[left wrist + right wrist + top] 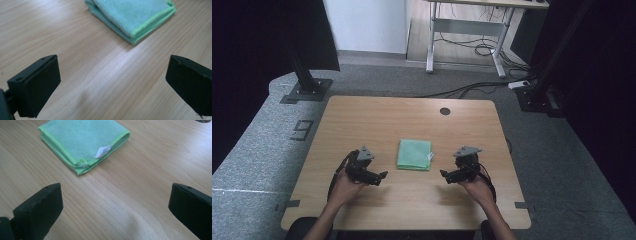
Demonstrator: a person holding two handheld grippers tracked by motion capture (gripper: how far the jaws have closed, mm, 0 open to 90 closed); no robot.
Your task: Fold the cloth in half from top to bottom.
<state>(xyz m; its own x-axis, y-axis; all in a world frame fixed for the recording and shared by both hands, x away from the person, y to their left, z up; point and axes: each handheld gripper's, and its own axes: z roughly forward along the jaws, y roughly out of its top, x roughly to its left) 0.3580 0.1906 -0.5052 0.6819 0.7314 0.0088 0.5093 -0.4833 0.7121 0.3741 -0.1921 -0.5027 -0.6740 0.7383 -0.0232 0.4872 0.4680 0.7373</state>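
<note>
Green cloth point(414, 154) lying folded, flat on wood table point(377, 115), middle. L gripper point(382, 176) sitting at cloth's 8 o'clock, R gripper point(443, 173) at 4 o'clock. Both spreading jaws wide, pinching nothing, not touching cloth.

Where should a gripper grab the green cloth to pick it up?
Probably at a near corner of the folded green cloth, coming in low from the person's side. It lies flat, and its stacked edges there give the open right gripper something to pinch.
</note>
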